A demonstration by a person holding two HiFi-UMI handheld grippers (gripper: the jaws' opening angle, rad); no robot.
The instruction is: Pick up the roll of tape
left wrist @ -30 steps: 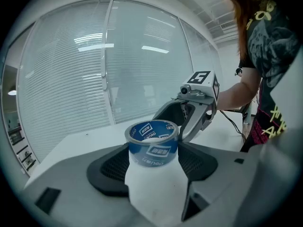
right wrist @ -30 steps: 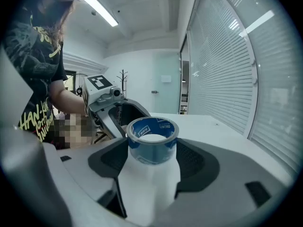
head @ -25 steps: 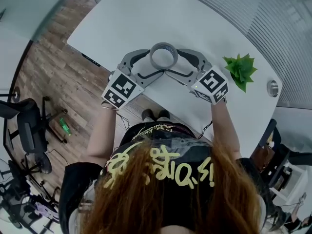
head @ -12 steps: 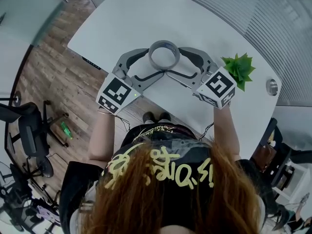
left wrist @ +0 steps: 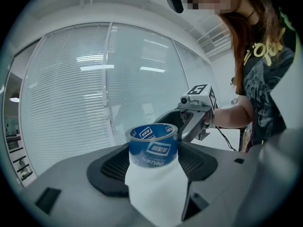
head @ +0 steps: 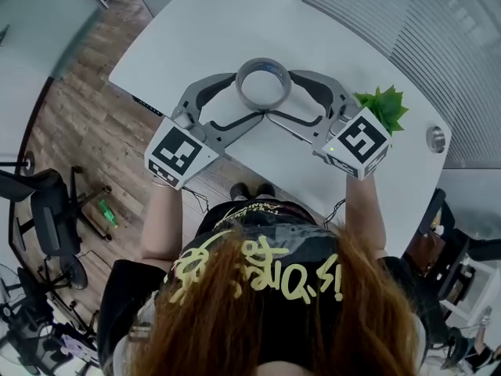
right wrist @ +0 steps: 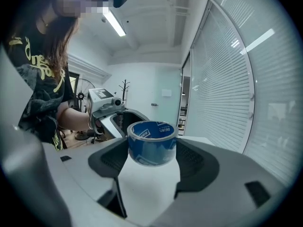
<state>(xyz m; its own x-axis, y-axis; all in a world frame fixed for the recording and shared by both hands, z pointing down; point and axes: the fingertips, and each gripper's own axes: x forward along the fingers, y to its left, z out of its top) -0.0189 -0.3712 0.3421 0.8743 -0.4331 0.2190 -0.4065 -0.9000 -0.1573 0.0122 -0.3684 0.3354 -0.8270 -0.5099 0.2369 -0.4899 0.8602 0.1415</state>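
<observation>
A roll of blue tape (head: 264, 67) hangs in the air above the white table (head: 219, 22), caught between my two grippers. My left gripper (head: 250, 96) comes at it from the left, and my right gripper (head: 280, 94) from the right, their jaws spread wide round the roll. In the left gripper view the roll of tape (left wrist: 154, 145) sits between the black pads, touching both, with the right gripper (left wrist: 191, 122) behind it. The right gripper view shows the roll of tape (right wrist: 152, 143) likewise between its pads, the left gripper (right wrist: 111, 112) beyond.
A small green plant (head: 383, 108) stands on the table just right of the right gripper. A round metal grommet (head: 437, 139) lies near the table's right end. An office chair (head: 47, 210) stands on the wooden floor to the left. Window blinds run along the far side.
Both grippers have risen together with the roll of tape between them, so they look larger and closer in the head view. The jaws have kept their spread.
</observation>
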